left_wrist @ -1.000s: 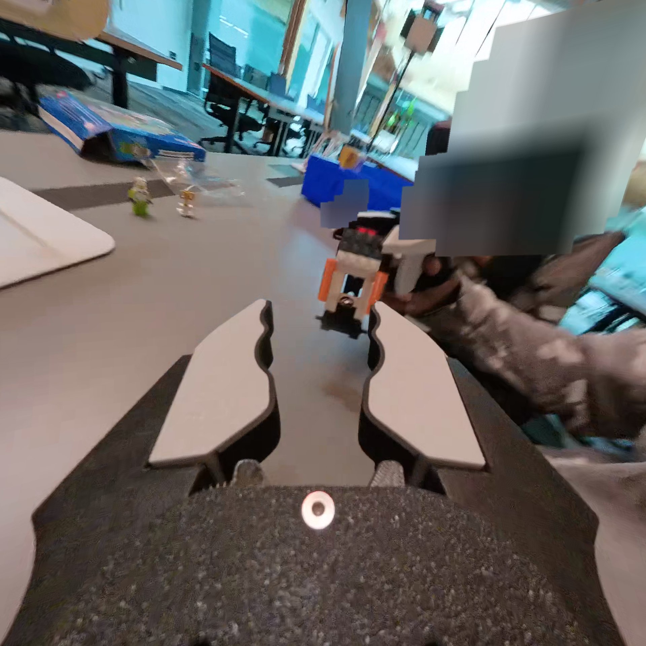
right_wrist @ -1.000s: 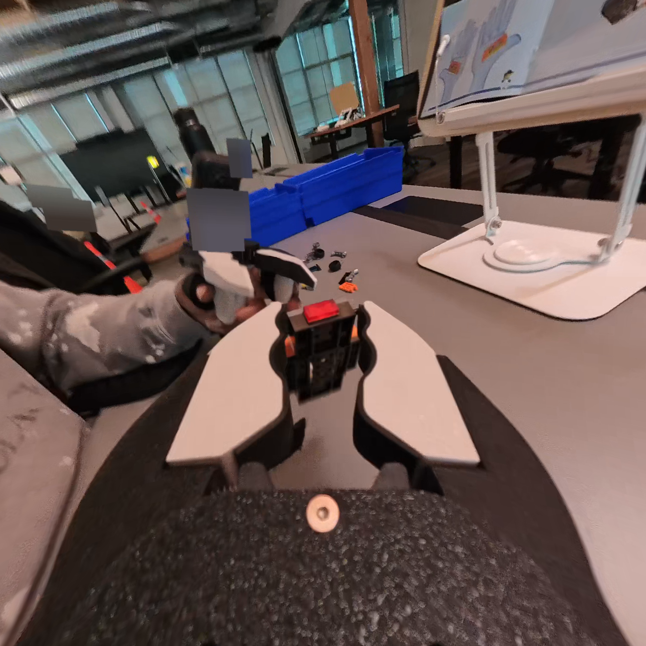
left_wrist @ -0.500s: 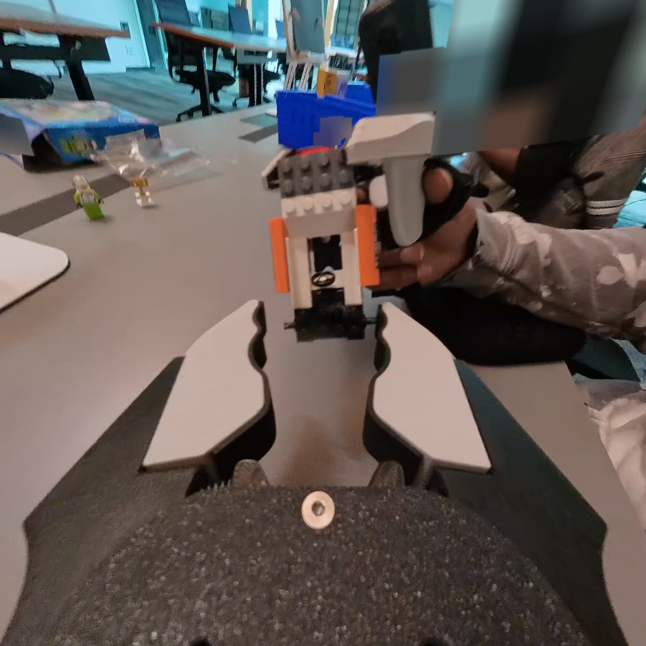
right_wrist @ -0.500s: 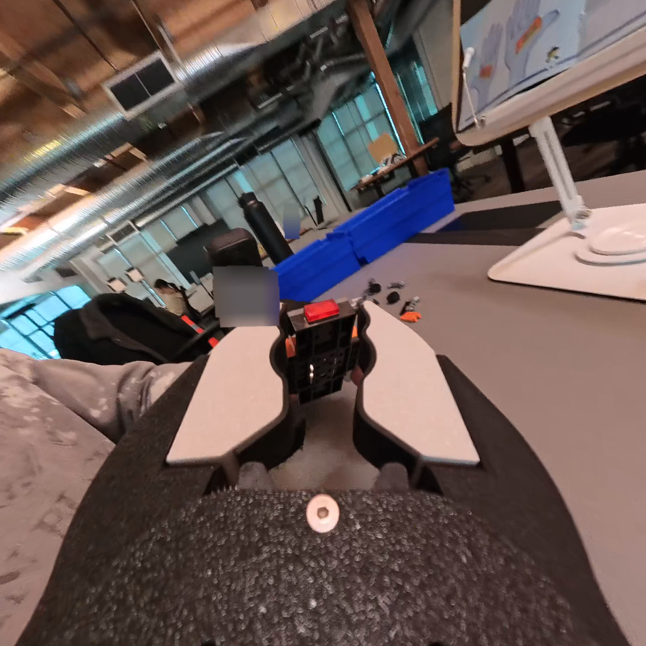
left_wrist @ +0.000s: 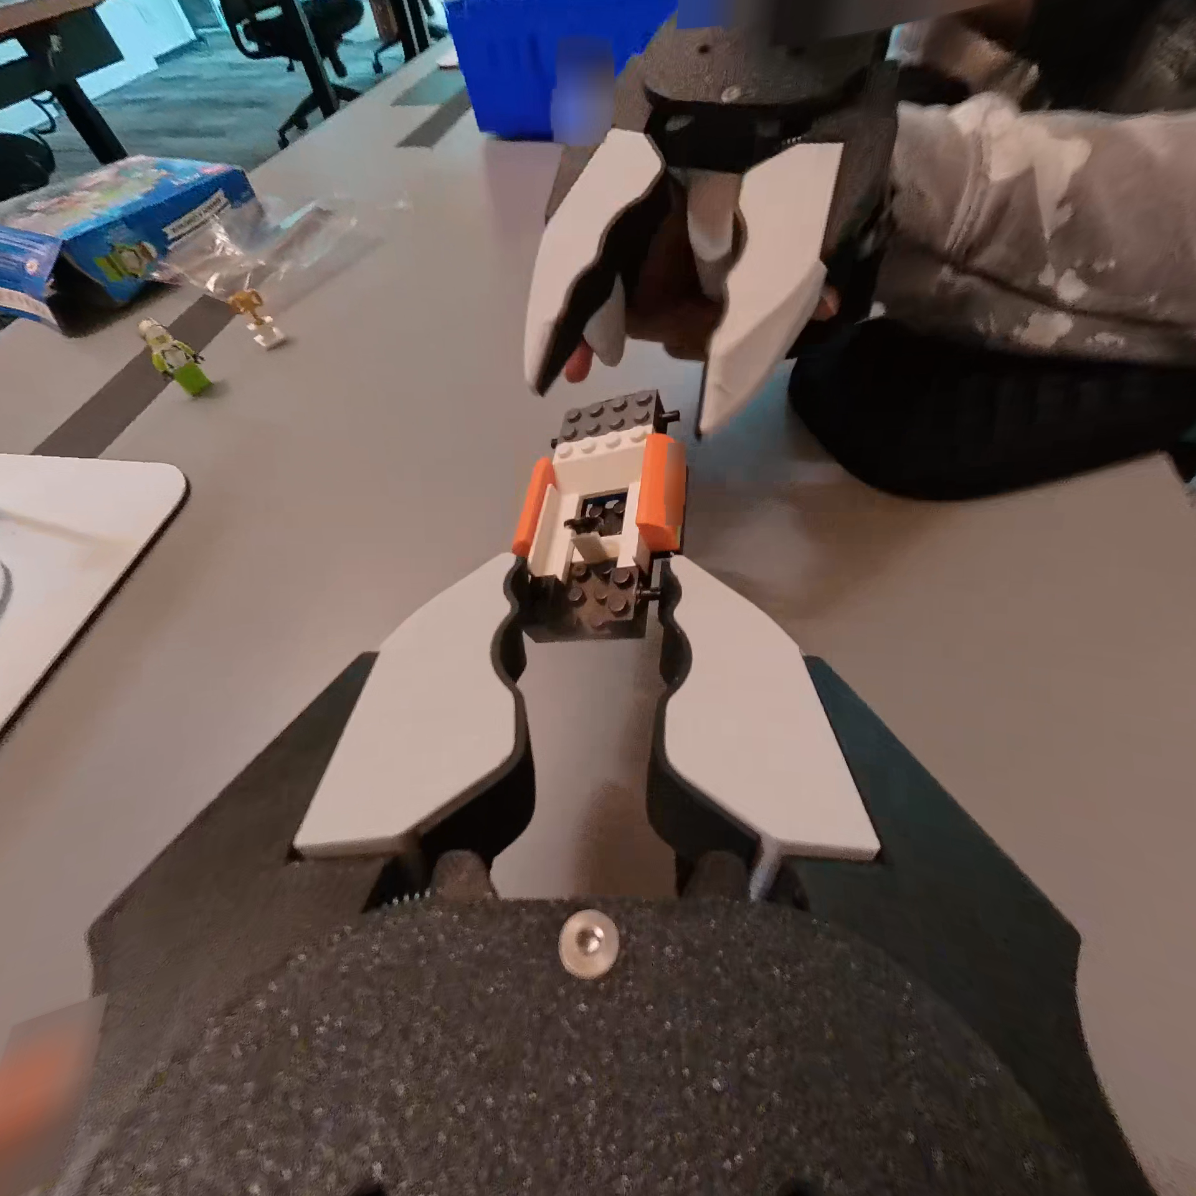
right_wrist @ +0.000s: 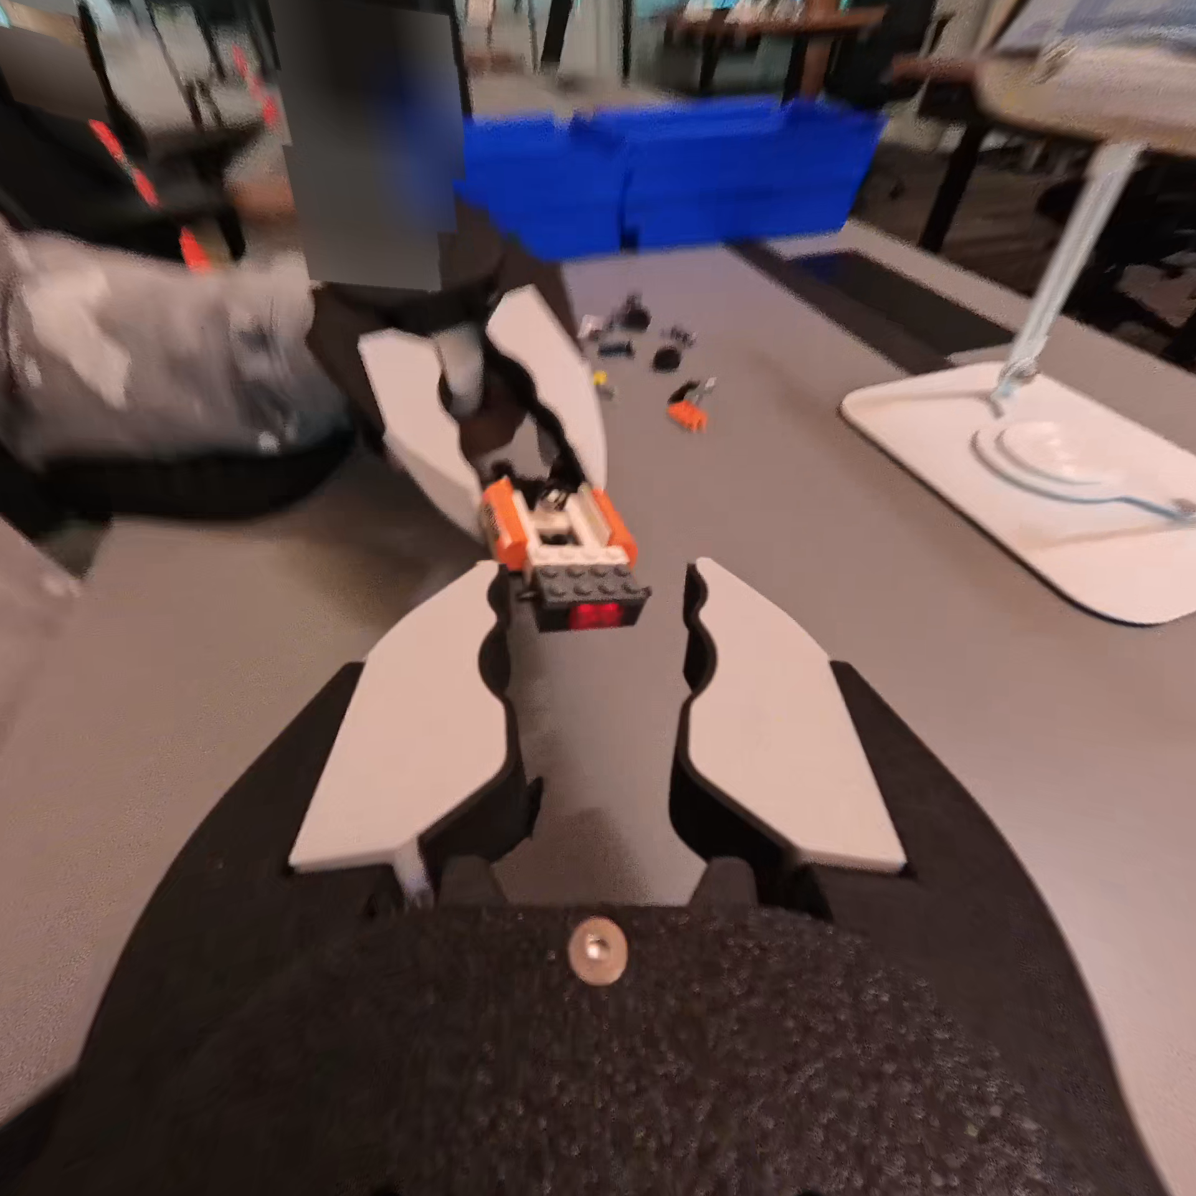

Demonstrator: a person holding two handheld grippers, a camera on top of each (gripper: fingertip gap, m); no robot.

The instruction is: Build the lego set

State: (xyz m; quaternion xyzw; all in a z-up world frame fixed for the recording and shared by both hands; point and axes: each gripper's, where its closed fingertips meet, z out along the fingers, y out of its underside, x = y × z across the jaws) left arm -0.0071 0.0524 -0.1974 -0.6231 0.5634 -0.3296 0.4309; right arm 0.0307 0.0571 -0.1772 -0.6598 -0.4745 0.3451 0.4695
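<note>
— grey tabletop [left_wrist: 362,453], what's on it?
— lego model [left_wrist: 602,537], black base, white body, orange sides, out on the open middle. left gripper [left_wrist: 586,598] has its jaws clamped on the black end.
— right gripper [right_wrist: 592,595]?
— jaws spread wide, empty, just clear of the other end.
— around it?
— loose pieces [right_wrist: 653,362] beyond, blue bins [right_wrist: 666,175] at the far edge.

Blurred loose lego pieces [right_wrist: 653,362], kinds unclear
</note>
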